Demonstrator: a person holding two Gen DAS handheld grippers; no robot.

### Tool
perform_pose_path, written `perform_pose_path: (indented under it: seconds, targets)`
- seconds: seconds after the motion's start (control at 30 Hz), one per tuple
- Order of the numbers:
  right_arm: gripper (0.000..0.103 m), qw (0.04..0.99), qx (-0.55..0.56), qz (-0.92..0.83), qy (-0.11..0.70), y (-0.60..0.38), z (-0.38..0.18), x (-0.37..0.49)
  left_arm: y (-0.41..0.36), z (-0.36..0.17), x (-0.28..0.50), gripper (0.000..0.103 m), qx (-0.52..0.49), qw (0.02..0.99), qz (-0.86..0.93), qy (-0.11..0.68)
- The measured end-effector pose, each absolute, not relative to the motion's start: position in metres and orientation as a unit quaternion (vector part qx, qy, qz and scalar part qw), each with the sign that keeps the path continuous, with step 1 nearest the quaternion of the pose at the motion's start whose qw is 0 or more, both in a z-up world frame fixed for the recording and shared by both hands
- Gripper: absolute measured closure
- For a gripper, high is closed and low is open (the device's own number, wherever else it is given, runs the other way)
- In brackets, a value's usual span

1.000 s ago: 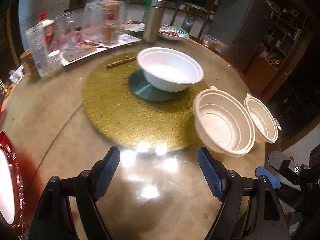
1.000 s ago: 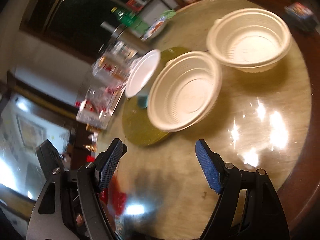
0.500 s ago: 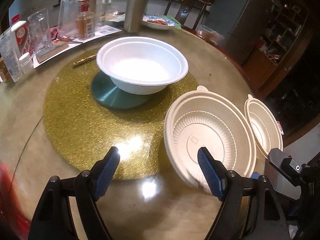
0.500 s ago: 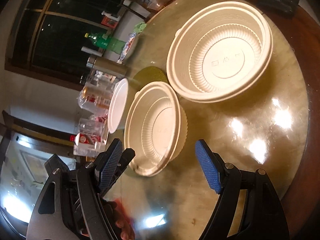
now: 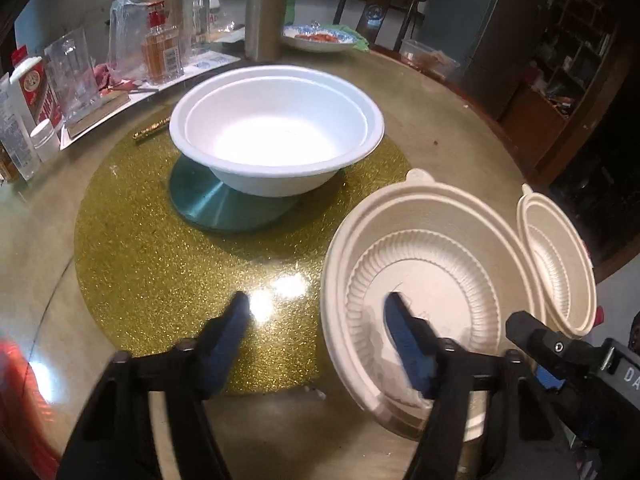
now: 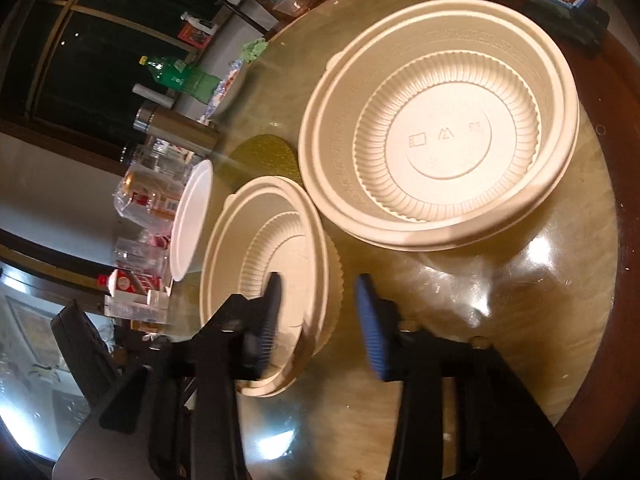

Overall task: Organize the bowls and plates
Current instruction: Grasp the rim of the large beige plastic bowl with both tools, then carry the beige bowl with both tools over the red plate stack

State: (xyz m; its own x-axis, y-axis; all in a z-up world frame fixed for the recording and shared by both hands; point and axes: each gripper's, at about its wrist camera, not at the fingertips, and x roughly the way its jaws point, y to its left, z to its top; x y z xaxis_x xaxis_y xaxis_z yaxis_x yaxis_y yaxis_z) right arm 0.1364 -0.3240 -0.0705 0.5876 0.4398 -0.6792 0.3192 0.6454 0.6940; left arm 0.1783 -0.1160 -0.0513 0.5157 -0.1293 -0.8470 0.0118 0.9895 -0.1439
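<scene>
1. Three bowls on the worktop (image 5: 440, 112): one white bowl (image 5: 276, 140), two cream ribbed bowls (image 5: 428, 288) (image 6: 440, 128).
2. Two hand-held grippers, left hand-held gripper (image 5: 316, 320) and right hand-held gripper (image 6: 316, 304), both closing astride the nearer cream bowl's rim, not yet clamped.

Warm, yellowish indoor light falls from overhead; it breaks into hard white glare spots on the glossy round stone-look table (image 5: 460, 120), just ahead of the blurred blue pad fingers (image 5: 408, 344) in the left wrist view and again beside the large cream ribbed plastic bowl (image 6: 440, 128) in the right wrist view; the white foam bowl (image 5: 276, 132) is nearly blown out inside and casts a soft shadow on the glittering gold round mat (image 5: 160, 256); the room behind is dim; the dark window panes (image 6: 80, 52) are black; fisheye bending curves the table rim, and the corners vignette; the right view's left edge smears.
</scene>
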Motion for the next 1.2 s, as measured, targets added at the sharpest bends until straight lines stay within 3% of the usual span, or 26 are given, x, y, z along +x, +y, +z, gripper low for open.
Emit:
perform_pose_path:
  seconds: [0.07,0.2,1.2]
  targets:
    - [0.08,0.788,0.413,0.038,0.454,-0.324,-0.072,0.137,-0.118,-0.054,0.18,0.067,-0.049,0.866,-0.041,0.496]
    - [0.088,0.793,0.403,0.048,0.453,-0.318,-0.069,0.135,-0.122,-0.053,0.177,0.088,-0.035,0.868,-0.053,0.493]
    - [0.089,0.819,0.35,0.115,0.44,-0.24,-0.031,0.093,-0.05,-0.015,0.109,0.088,-0.049,0.892,-0.013,0.448]
